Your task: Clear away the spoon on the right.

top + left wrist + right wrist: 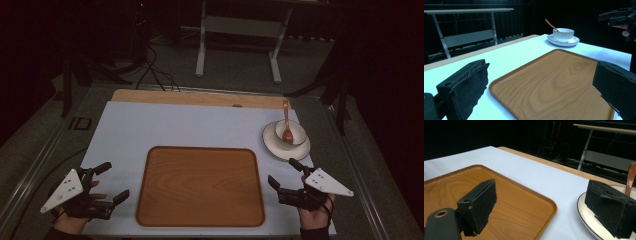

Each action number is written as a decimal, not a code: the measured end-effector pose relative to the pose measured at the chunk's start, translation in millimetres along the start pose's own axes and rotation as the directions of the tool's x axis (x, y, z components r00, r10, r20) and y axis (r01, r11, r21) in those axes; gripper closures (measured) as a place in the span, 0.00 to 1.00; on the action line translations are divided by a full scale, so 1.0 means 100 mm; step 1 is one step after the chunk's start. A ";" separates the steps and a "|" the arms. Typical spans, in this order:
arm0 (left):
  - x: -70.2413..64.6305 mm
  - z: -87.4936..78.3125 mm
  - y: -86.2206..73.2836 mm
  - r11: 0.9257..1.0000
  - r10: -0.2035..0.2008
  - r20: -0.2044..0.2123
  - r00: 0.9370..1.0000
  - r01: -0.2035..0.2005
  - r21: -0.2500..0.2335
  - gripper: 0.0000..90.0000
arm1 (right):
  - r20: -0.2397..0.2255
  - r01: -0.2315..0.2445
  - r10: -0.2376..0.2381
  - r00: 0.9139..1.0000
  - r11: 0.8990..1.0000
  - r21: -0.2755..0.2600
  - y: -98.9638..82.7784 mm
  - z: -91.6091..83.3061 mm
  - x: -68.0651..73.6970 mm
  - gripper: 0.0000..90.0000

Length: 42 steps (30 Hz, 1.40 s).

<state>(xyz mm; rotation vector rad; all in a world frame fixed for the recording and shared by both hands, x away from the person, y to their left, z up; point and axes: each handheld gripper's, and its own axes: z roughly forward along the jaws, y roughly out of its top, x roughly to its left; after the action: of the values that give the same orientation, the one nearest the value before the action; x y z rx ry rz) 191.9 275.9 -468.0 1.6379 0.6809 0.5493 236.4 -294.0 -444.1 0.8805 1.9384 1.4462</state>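
A wooden tray (200,185) lies bare on the white table cover (190,125), near the front edge. At the right, beyond the tray's far corner, a white bowl (290,131) stands on a white saucer (286,149), and a brown spoon (286,120) rests in the bowl. My left gripper (114,181) hovers open just left of the tray, nothing between its jaws. My right gripper (282,172) is open just right of the tray, in front of the saucer. The left gripper view looks across the tray (554,82) to the bowl (563,33). The saucer (584,212) sits close behind one jaw in the right gripper view.
A strip of wooden tabletop (200,97) shows beyond the cover's far edge. Behind it a white table frame (240,40) stands on the dark floor, with cables (155,70) to its left. The cover's far and left parts are bare.
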 end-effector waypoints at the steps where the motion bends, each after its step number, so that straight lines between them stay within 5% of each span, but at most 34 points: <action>1: 0.00 0.00 0.00 1.000 0.000 0.002 1.000 0.000 0.001 0.00 | -0.003 0.003 -0.003 1.000 1.000 0.011 0.00 0.01 0.00 0.11; 13: -0.01 0.02 -0.01 1.000 0.005 0.026 1.000 -0.006 0.012 0.00 | -0.042 -0.018 0.019 0.999 0.999 0.037 0.05 -0.01 0.04 0.11; 19: -0.01 0.01 0.00 1.000 0.009 0.026 1.000 -0.009 0.008 0.00 | -0.073 0.023 -0.021 0.997 0.999 0.032 0.14 -0.03 0.13 0.11; 28: -0.01 0.02 -0.01 1.000 0.011 0.033 0.999 -0.012 0.013 0.00 | -0.135 0.032 -0.031 0.990 0.999 0.005 0.43 -0.11 0.15 0.11; 42: -0.02 0.03 -0.01 1.000 0.012 0.047 0.999 -0.012 0.014 0.00 | -0.124 0.076 -0.079 0.989 0.997 -0.026 0.78 -0.13 0.11 0.11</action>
<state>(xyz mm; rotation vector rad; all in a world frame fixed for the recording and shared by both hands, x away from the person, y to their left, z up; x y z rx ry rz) 192.0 272.7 -469.0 1.6639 0.6421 0.5143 233.0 -277.9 -365.8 0.7124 2.0208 1.5050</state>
